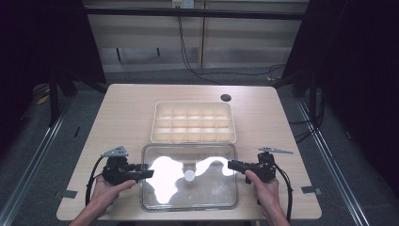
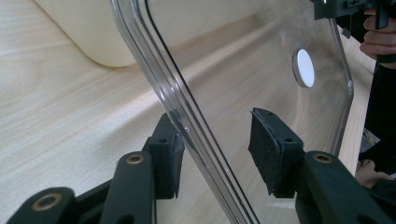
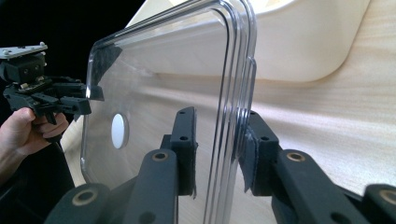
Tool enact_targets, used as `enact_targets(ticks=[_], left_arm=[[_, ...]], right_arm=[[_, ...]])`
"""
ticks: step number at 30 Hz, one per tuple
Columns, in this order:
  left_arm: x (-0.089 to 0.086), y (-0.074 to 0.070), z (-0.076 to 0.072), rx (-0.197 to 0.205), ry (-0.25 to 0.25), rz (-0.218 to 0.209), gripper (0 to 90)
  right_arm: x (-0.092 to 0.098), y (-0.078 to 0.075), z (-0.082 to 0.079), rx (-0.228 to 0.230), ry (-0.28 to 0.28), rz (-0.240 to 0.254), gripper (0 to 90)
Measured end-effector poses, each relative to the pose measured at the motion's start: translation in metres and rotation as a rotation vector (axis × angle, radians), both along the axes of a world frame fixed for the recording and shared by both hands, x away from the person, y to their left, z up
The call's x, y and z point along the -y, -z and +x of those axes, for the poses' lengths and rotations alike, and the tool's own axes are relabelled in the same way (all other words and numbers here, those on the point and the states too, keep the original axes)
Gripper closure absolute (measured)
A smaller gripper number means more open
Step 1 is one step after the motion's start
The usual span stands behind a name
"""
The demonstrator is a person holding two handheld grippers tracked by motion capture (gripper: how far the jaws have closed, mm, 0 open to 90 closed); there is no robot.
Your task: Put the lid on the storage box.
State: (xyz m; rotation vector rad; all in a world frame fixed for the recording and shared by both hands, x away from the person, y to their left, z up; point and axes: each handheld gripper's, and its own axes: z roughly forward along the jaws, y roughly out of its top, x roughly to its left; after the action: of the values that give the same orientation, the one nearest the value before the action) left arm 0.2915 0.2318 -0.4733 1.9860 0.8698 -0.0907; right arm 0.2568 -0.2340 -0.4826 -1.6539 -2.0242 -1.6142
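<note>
A clear plastic lid (image 1: 189, 176), rectangular with rounded corners and a raised double-ridged rim, lies on the near half of the pale wood-grain desk (image 1: 127, 113), with a small round white sticker (image 1: 189, 175) near its middle and strong glare on its glossy surface. The left gripper (image 1: 147, 173) reaches its left edge and the right gripper (image 1: 231, 165) its right edge, each held by a hand at the desk's near side. In the left gripper view the rim passes between the 2 black fingers (image 2: 271, 149), which are spread; the rim runs close against the left pad while the right pad stands apart from it. In the right gripper view the 2 fingers (image 3: 184, 149) are also spread around the lid's edge; the right pad appears to touch the rim and the left stands a little off. The pads are matte, rough-textured black blocks with small screw holes. Just behind the lid sits a cream-coloured plastic organizer tray (image 1: 159, 109) with rounded corners, divided into a grid of small compartments.
</note>
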Motion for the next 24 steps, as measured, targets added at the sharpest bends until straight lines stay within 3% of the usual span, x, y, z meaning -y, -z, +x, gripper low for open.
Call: enact_targets(ticks=[3,7,15,24], left_arm=[[-0.002,-0.004,-0.002,0.025,-0.002,-0.004,58.0],[-0.004,-0.006,-0.002,0.029,-0.008,-0.018,59.9],[-0.003,-0.012,-0.001,0.037,-0.037,-0.027,61.1],[-0.005,-0.021,-0.001,0.067,-0.034,-0.036,63.6]], right_arm=[[-0.001,-0.004,-0.001,0.021,0.003,-0.004,69.9],[-0.004,-0.009,-0.002,0.043,0.008,-0.013,70.0],[-0.004,-0.013,-0.001,0.055,0.018,0.004,70.7],[-0.005,-0.021,0.000,0.081,0.024,0.006,71.4]])
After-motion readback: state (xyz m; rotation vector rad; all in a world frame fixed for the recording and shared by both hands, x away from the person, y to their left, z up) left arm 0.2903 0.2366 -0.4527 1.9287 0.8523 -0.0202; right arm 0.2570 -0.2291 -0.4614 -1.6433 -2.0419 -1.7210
